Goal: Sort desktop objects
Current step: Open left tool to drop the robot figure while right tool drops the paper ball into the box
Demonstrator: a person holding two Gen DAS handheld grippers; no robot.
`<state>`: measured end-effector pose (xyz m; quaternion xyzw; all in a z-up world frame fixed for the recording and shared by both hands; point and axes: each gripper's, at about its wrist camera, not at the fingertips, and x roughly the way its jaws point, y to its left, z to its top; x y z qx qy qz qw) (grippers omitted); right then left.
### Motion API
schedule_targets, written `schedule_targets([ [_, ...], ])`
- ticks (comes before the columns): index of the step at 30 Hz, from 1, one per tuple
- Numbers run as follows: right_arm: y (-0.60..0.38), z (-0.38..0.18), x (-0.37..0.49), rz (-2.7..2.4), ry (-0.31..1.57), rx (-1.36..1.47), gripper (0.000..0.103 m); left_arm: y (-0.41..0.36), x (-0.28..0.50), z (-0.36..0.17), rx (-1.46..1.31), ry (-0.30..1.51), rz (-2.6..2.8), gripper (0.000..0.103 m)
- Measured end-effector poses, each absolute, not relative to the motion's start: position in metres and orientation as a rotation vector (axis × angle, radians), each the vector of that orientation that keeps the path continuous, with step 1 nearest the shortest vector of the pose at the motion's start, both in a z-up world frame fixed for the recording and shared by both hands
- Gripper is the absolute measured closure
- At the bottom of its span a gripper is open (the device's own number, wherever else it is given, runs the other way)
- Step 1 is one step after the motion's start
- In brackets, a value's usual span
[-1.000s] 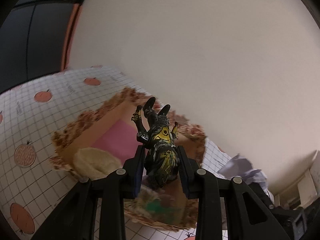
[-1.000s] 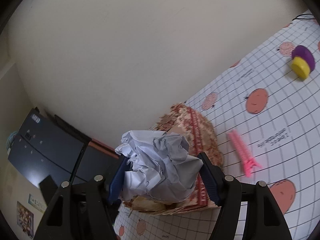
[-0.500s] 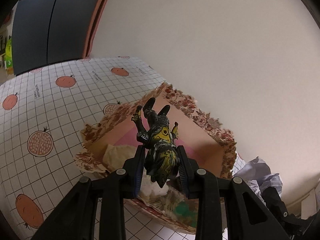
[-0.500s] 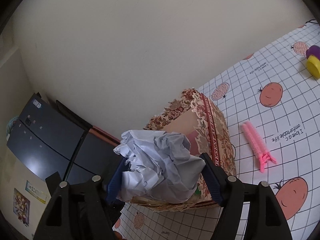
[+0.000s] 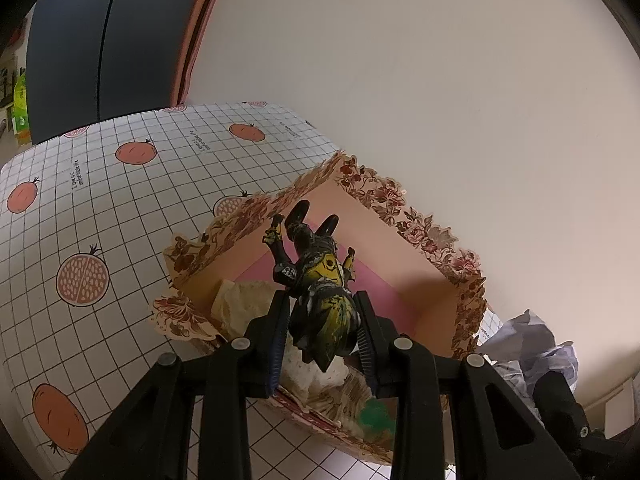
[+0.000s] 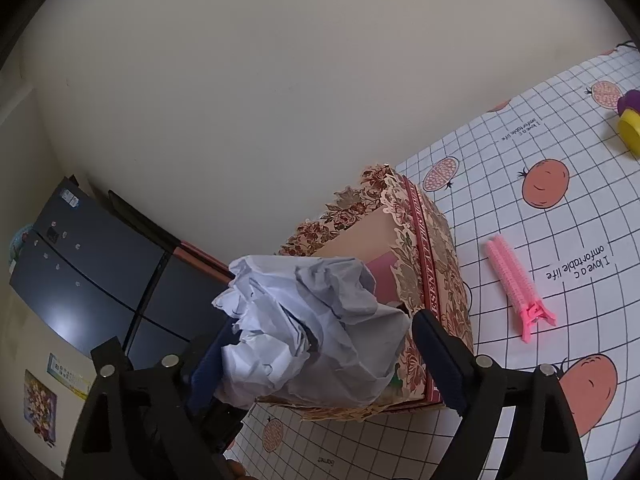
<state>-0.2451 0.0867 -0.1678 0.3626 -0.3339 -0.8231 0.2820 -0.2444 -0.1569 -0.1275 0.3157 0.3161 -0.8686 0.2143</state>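
Note:
My left gripper (image 5: 322,340) is shut on a black and yellow toy figure (image 5: 320,288) and holds it over the open floral cardboard box (image 5: 424,240). The box has a pink floor and holds crumpled cream paper (image 5: 244,300). My right gripper (image 6: 320,364) is shut on a crumpled white paper ball (image 6: 308,328), just left of the same box (image 6: 424,264). The paper ball also shows at the right in the left wrist view (image 5: 532,344).
The table has a white grid cloth with fruit prints (image 5: 120,208). A pink hair clip (image 6: 516,280) lies right of the box. A purple and yellow object (image 6: 630,120) sits at the far right edge. A wall rises behind the box; a dark fridge (image 6: 88,272) stands left.
Both grippers have shifted relative to the box with their loads. The box now sits more to the right in the left wrist view. Both grips are unchanged.

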Motion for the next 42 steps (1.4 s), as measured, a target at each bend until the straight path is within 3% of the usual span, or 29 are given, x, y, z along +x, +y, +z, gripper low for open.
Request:
schedule_targets([
  [20, 0.101, -0.16, -0.242, -2.208, -0.93, 0.935, 0.011, -0.14, -0.246, -0.115, 0.891, 0.811, -2.429, 0.069],
  [24, 0.111, -0.156, -0.241, -2.218, -0.95, 0.924, 0.011, -0.129, -0.247, -0.108, 0.895, 0.783, -2.448, 0.06],
  [38, 0.175, -0.141, -0.232, -2.342, -0.996, 0.895, 0.011, -0.056, -0.253, -0.079, 0.913, 0.659, -2.568, 0.053],
  [42, 0.202, -0.14, -0.229, -2.395, -1.013, 0.89, 0.011, -0.027, -0.255, -0.073, 0.928, 0.601, -2.618, 0.047],
])
